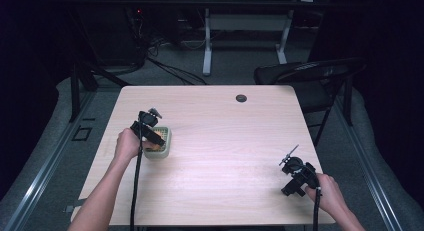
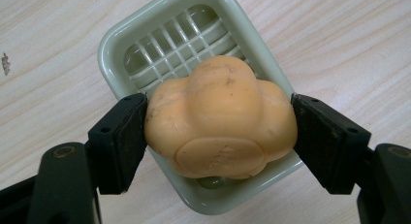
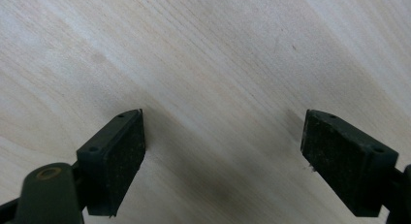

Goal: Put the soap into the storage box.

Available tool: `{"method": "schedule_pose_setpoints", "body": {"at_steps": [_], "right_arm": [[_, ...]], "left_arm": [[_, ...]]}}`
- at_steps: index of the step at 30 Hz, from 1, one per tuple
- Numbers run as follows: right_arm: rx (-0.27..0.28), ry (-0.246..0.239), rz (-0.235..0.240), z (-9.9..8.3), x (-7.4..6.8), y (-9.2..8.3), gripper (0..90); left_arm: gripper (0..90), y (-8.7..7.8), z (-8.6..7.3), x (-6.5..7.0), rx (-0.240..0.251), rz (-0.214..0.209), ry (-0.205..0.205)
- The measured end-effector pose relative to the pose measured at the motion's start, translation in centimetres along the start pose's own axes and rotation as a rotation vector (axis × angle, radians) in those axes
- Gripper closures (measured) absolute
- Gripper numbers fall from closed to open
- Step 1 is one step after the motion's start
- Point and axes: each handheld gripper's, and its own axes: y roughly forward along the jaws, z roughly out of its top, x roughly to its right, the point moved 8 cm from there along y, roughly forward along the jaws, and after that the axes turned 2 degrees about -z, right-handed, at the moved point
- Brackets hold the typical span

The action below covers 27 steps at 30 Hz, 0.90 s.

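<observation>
An orange lumpy soap bar [image 2: 220,118] is held between the jaws of my left gripper [image 2: 218,132], both pads pressed against its sides. It hangs just over a pale green soap dish [image 2: 165,35] with a ribbed grid floor. In the high view the left gripper [image 1: 149,132] sits over that dish [image 1: 166,143] at the table's left. My right gripper [image 1: 294,171] rests near the table's front right corner; in its own view it [image 3: 223,151] stands open over bare wood with nothing between its pads.
The light wood table [image 1: 225,141] has a small dark round hole [image 1: 241,98] near its far edge. A black chair [image 1: 310,78] stands beyond the far right corner. Cables and a white desk frame [image 1: 207,41] lie on the floor behind.
</observation>
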Motion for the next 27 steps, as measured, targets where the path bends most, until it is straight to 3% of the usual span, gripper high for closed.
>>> {"method": "schedule_pose_setpoints", "body": {"at_steps": [7, 10, 14, 17, 18, 20, 23, 24, 27], "right_arm": [[-0.002, 0.004, -0.001, 0.0, 0.0, 0.0, 15.7], [-0.02, -0.016, 0.002, -0.1, 0.1, -0.1, 15.6], [0.012, 0.013, -0.006, 0.0, -0.1, 0.2, 15.7], [-0.007, -0.009, 0.004, -0.1, 0.0, 0.0, 15.7], [0.015, 0.013, 0.004, 0.0, -0.1, 0.2, 15.7], [-0.01, -0.01, 0.003, -0.1, 0.1, 0.0, 15.7], [0.014, 0.012, 0.007, 0.0, -0.1, 0.2, 15.7], [-0.009, -0.01, 0.007, -0.1, 0.0, 0.1, 15.7], [-0.002, -0.003, 0.01, 0.0, -0.1, 0.2, 15.7]], "left_arm": [[24.8, 0.2, 0.2, 0.0, 0.009, -0.005, -0.01], [24.7, 0.3, 0.3, -0.1, 0.006, -0.014, -0.015], [24.7, 0.7, 0.5, -0.1, 0.008, -0.01, -0.019], [24.7, 0.9, 0.6, -0.1, 0.007, -0.015, -0.028], [24.7, 1.0, 0.6, -0.1, 0.001, -0.015, -0.027], [24.7, 1.2, 0.6, -0.2, 0.002, -0.016, -0.036], [24.7, 1.4, 0.5, -0.3, 0.001, -0.021, -0.047], [24.7, 1.5, 0.4, -0.3, -0.002, -0.023, -0.051], [24.6, 1.8, 0.4, -0.5, 0.01, -0.027, -0.068]]}}
